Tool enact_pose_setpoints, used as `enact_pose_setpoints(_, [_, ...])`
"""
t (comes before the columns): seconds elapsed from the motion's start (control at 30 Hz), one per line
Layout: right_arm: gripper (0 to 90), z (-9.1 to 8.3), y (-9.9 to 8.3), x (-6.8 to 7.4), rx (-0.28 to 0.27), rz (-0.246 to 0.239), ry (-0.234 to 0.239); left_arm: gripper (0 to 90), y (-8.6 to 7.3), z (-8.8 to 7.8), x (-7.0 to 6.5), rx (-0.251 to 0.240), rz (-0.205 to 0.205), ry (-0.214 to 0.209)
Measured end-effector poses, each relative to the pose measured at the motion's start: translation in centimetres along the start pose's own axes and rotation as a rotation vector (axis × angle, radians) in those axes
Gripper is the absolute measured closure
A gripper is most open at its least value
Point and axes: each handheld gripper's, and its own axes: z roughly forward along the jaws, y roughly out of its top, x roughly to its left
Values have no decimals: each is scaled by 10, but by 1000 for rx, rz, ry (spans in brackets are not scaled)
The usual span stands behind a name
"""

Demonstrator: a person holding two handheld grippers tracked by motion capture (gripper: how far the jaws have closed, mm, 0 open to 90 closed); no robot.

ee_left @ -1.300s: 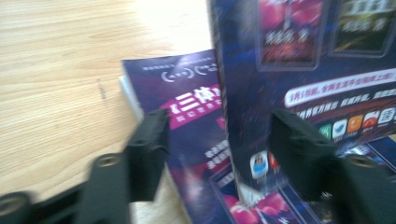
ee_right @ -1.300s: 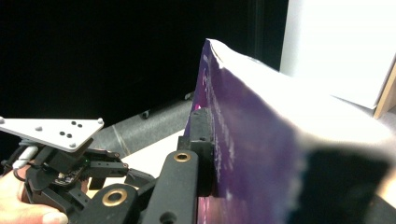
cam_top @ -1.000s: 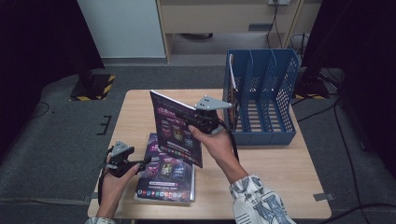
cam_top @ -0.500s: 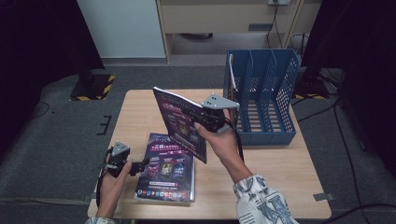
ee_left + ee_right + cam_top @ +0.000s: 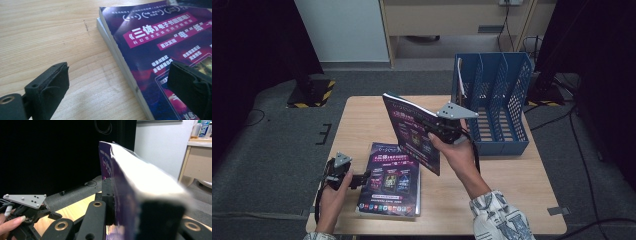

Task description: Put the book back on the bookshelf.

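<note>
High view: the right gripper [image 5: 443, 131] clamps a purple magazine [image 5: 411, 131] upright above the table [image 5: 507, 175], apparently bound for the blue file rack [image 5: 494, 107], while the left gripper [image 5: 362, 178], jaws just spread wide, rests beside the remaining stack [image 5: 391, 180].

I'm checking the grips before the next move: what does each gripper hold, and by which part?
The right gripper clamps the raised book by its edge. The left gripper holds nothing.
</note>
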Motion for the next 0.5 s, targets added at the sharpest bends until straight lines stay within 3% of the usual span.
enact_pose_setpoints(0.1, [840, -4, -1, 0, -2, 1, -2, 35, 0, 0, 0, 3, 15, 8])
enact_pose_setpoints(0.5, [840, -14, -4, -6, -1, 0, -16, 31, -1, 1, 1, 8, 1, 10])
